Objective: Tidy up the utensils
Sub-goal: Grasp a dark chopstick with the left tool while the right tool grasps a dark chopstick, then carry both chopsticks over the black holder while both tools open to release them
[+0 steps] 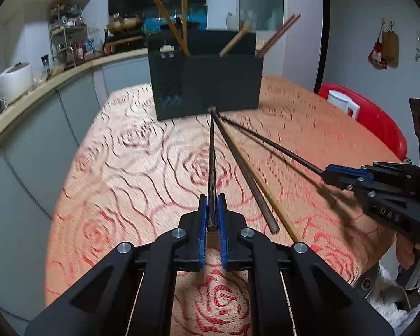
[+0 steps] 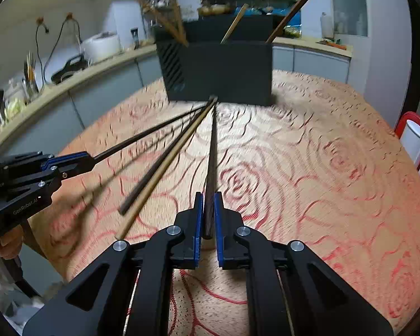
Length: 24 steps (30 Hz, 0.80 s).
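A black compartment organizer (image 1: 207, 81) (image 2: 218, 70) stands at the far side of the table with several wooden chopsticks upright in it. My left gripper (image 1: 212, 198) (image 2: 91, 158) is shut on a dark chopstick (image 1: 211, 154) (image 2: 142, 137) whose far tip reaches the organizer's base. My right gripper (image 2: 208, 194) (image 1: 326, 172) is shut on another dark chopstick (image 2: 212, 145) (image 1: 271, 144), its tip meeting at the same spot. Between the two, a loose dark chopstick (image 1: 246, 170) (image 2: 144, 184) and a light bamboo chopstick (image 1: 287, 228) (image 2: 163, 173) lie on the cloth.
The round table wears an orange cloth with a rose pattern (image 1: 126, 168). A red chair (image 1: 378, 123) with a white jug (image 1: 344, 103) stands at the right. A kitchen counter (image 1: 42, 84) with a rice cooker (image 1: 12, 79) curves along the left.
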Each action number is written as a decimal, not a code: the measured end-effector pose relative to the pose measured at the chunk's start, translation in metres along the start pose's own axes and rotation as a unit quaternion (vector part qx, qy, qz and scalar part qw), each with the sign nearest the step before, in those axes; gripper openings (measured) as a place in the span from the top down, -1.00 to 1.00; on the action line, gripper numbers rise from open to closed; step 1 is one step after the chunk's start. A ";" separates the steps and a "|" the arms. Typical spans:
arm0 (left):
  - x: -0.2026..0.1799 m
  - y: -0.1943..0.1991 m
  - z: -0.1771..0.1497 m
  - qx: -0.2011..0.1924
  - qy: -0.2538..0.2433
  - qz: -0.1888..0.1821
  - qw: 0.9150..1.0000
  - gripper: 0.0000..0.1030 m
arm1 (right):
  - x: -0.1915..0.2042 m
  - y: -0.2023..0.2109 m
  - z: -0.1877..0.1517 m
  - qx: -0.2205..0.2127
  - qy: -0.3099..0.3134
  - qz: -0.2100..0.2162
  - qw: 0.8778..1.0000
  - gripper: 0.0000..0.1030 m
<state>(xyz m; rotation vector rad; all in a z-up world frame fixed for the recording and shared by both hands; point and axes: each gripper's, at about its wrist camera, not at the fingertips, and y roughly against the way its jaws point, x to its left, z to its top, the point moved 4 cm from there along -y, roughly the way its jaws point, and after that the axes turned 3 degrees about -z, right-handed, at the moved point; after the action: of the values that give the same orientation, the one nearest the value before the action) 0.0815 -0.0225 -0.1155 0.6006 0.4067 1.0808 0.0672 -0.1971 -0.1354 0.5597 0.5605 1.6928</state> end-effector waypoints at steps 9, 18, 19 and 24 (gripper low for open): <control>0.000 0.045 0.054 -0.056 -0.039 0.012 0.998 0.86 | -0.026 0.054 0.050 -0.077 -0.030 0.016 0.996 0.84; 0.008 0.069 0.108 -0.099 -0.035 0.000 0.994 0.86 | -0.040 0.090 0.100 -0.137 -0.033 0.029 0.990 0.84; 0.008 0.070 0.112 -0.100 -0.035 -0.002 0.994 0.86 | -0.040 0.090 0.102 -0.139 -0.033 0.029 0.989 0.84; 0.014 0.069 0.136 -0.099 -0.038 -0.006 0.994 0.86 | -0.043 0.092 0.122 -0.145 -0.032 0.035 0.988 0.84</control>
<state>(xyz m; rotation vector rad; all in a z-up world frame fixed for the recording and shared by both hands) 0.1185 -0.0214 0.0337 0.4610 0.2343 1.0680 0.0838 -0.2480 0.0147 0.4253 0.2430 1.7770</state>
